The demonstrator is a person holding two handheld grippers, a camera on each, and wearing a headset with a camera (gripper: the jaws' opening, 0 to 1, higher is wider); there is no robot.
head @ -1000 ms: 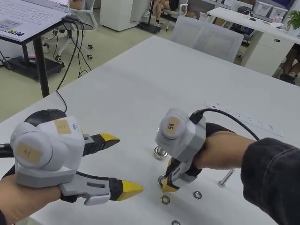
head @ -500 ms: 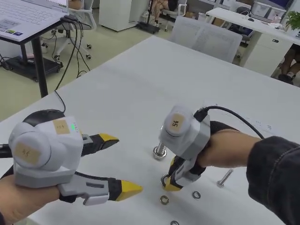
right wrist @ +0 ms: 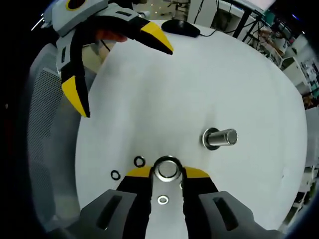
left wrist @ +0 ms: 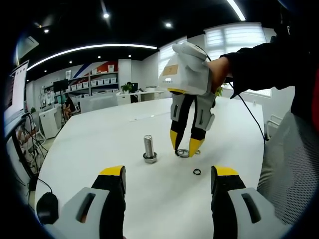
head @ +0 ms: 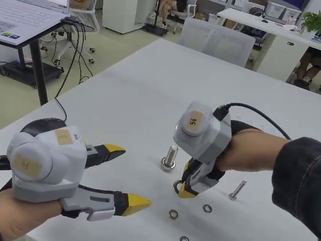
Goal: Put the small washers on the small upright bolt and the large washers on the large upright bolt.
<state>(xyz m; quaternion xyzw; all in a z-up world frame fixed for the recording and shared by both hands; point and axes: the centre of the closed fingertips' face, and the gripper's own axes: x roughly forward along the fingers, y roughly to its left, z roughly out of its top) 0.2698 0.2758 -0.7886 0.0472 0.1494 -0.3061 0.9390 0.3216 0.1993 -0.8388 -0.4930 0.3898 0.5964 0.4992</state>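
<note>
My right gripper is shut on a large steel washer, held just above the table, near and right of the large upright bolt. The right gripper view has that washer pinched between the yellow tips of the gripper, with the bolt ahead to the right. My left gripper stands open and empty at the near left. Three small washers lie on the table by the right gripper. A small bolt lies on its side to the right.
The white table has free room beyond the bolt. A black mouse and its cable lie behind the left gripper. A white power strip lies past the right hand. A desk with a laptop stands beyond the table's left edge.
The right gripper, still holding the large washer, has shifted a little right and up, so the upright bolt now stands uncovered. The left gripper has stayed in place.
</note>
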